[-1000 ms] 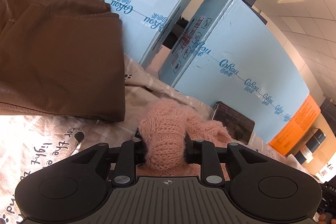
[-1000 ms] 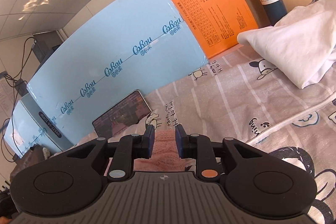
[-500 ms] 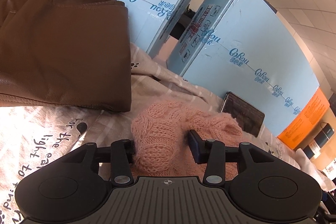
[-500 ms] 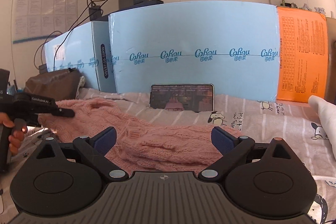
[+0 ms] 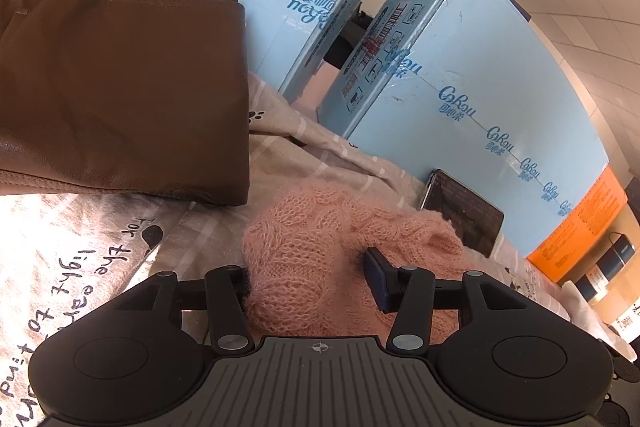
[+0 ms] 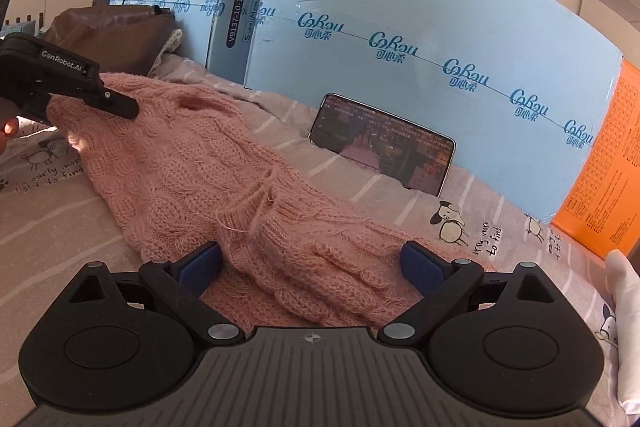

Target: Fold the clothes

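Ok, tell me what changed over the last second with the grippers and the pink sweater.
Both grippers let go. The left gripper, clamped on a bunch of the pink sweater before, is opening around it. The right gripper released, rolled level, now wide over the sweater and closing slightly. Brown jacket, phone, boxes unchanged.

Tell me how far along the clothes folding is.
Done: the brown garment lies folded by the blue boxes. In hand: the pink sweater, bunched on the bed sheet; the left gripper is opening, the right gripper closing, neither pinching it. Left: folding it.
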A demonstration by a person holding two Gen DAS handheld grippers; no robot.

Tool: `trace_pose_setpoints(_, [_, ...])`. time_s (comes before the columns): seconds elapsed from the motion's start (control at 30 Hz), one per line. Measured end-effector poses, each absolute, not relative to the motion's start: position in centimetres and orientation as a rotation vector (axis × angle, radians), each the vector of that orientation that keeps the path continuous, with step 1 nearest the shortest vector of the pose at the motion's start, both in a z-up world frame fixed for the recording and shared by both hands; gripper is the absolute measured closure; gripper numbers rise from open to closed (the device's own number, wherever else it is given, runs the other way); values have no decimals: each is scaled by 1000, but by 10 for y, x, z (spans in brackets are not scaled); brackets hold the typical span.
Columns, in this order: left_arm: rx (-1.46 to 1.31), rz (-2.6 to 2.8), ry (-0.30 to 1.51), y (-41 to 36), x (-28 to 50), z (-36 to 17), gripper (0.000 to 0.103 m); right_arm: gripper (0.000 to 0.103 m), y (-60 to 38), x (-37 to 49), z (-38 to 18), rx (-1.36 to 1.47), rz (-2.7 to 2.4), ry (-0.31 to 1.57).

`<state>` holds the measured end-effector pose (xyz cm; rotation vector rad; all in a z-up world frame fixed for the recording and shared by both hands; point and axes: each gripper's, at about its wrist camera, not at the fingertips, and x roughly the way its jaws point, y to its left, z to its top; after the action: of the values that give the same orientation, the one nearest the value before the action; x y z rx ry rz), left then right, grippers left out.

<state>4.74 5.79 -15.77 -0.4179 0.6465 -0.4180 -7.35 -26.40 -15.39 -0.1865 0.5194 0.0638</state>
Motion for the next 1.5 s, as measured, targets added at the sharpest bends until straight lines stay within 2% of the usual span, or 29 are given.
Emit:
trace_pose_setpoints(0.03, [-419, -418, 648, 58, 48, -158, 54, 21, -272, -71, -154, -141, 50, 527])
trace_pose_setpoints(0.1, [-405, -415, 659, 56, 48, -160, 53, 60, -286, -73, -150, -70, 8, 510])
trace_pose_setpoints(0.17, [-385, -414, 662, 52, 48, -161, 50, 85, -300, -80, -144, -11, -44, 473])
trace_pose_setpoints(0.27, [-345, -410, 651, 46, 46, -161, 48, 86, -320, -94, -128, 47, -130, 376])
trace_pose_setpoints(0.47, [-317, -411, 622, 43, 43, -161, 52, 86, -380, -113, -85, 223, -268, 161])
trace_pose_setpoints(0.5, [-319, -412, 613, 44, 42, -161, 70, 87, -392, -115, -79, 262, -270, 129])
trace_pose_setpoints(0.53, [-325, -409, 593, 46, 41, -159, 82, 87, -400, -118, -76, 297, -260, 97])
trace_pose_setpoints(0.7, [-351, -380, 454, 57, 28, -147, 83, 88, -433, -139, -74, 452, -262, -30])
trace_pose_setpoints(0.97, [-285, -354, 545, 50, 40, -157, 81, 88, -477, -153, -136, 672, -377, 240])
trace_pose_setpoints(1.03, [-276, -340, 542, 51, 40, -157, 77, 88, -483, -153, -148, 707, -425, 306])
trace_pose_setpoints(1.1, [-256, -321, 537, 49, 39, -157, 72, 76, -483, -156, -150, 692, -479, 319])
trace_pose_setpoints(1.13, [-244, -308, 533, 47, 38, -157, 62, 72, -480, -159, -149, 671, -513, 315])
trace_pose_setpoints(1.17, [-234, -289, 525, 46, 37, -157, 56, 60, -475, -161, -146, 625, -552, 295])
trace_pose_setpoints(1.2, [-233, -277, 514, 46, 36, -156, 44, 52, -471, -164, -142, 581, -589, 272])
trace_pose_setpoints(1.23, [-233, -264, 503, 46, 35, -155, 33, 48, -467, -169, -140, 543, -616, 237])
trace_pose_setpoints(1.3, [-234, -242, 452, 46, 30, -152, 27, 34, -463, -176, -133, 483, -668, 160])
trace_pose_setpoints(1.4, [-230, -236, 352, 47, 20, -147, 19, 31, -458, -184, -126, 449, -625, 86])
trace_pose_setpoints(1.5, [-198, -292, 285, 41, 13, -142, 16, 25, -463, -177, -128, 538, -429, 143])
